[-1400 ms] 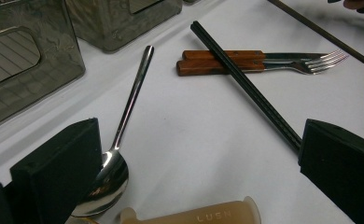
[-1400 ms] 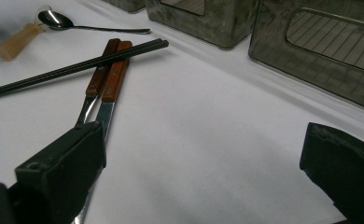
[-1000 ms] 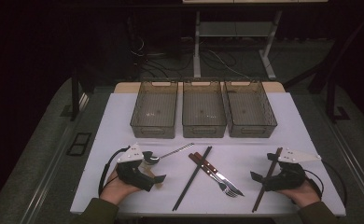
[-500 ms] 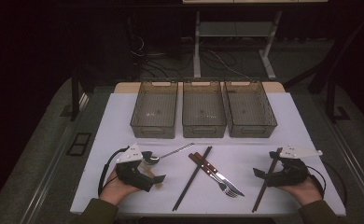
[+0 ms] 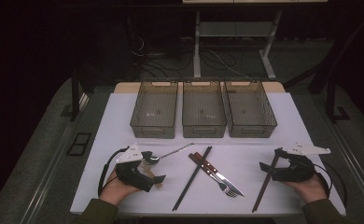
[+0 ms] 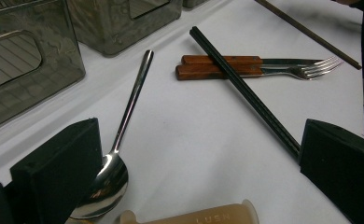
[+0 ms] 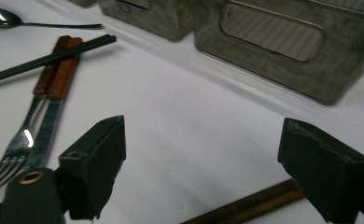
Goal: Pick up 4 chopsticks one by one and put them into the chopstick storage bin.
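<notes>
My left gripper (image 5: 153, 167) (image 6: 196, 163) rests open at the front left of the white table. The bowl of a steel spoon (image 5: 164, 154) (image 6: 124, 121) lies against its left jaw, and a beige cylinder (image 6: 189, 217) lies low between the jaws. Black chopsticks (image 5: 192, 177) (image 6: 245, 88) cross a wooden-handled knife and fork (image 5: 217, 173) (image 6: 245, 67) at the centre. My right gripper (image 5: 271, 159) (image 7: 210, 168) is open at the front right. Its jaws have just been closing, with the brown chopsticks (image 5: 265, 182) (image 7: 245, 205) between them and not pressed.
Three smoky transparent bins (image 5: 154, 109) (image 5: 203, 108) (image 5: 250, 108) stand side by side at the back of the table (image 5: 287, 121). Beyond the table's dark surround are cables and a metal stand. A hand holds each gripper at the front edge.
The right hand has shifted slightly at the brown chopsticks. The left hand and the cutlery have stayed put.
</notes>
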A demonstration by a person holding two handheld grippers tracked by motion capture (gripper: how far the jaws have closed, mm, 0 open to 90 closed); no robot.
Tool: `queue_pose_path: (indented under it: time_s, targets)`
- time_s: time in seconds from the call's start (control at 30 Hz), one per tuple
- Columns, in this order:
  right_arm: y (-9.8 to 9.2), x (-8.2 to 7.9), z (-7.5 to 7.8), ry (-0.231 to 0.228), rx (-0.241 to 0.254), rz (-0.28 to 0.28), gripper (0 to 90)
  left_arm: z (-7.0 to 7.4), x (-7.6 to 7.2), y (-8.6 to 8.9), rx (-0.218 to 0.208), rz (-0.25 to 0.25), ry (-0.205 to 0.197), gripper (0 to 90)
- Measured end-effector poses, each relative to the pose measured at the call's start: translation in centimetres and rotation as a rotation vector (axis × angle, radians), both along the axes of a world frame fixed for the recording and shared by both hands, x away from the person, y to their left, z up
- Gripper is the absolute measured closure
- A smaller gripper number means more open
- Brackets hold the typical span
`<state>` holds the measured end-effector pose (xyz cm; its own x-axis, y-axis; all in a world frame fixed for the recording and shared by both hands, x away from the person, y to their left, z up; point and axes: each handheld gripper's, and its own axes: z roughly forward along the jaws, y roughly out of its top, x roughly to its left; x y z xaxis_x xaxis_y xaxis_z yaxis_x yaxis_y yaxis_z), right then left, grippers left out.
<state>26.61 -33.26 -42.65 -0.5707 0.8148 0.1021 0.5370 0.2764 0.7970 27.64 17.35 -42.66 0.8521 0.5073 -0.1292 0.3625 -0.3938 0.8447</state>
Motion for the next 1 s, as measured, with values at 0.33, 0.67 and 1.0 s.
queue_pose_path:
  time_s: [0.33,0.67,1.0]
  targets:
    - [-1.1,0.9,0.0,0.012,-0.007,-0.032,40.8,-0.2,0.1,0.0,0.004,-0.001,0.003,0.0]
    - [-1.7,1.8,-0.1,0.005,-0.023,-0.044,62.9,-0.2,0.2,0.0,0.006,0.008,0.01,0.0]
    - [-2.5,3.1,-0.1,0.022,-0.028,-0.061,85.1,-0.3,0.2,0.0,0.003,0.007,0.011,0.0]
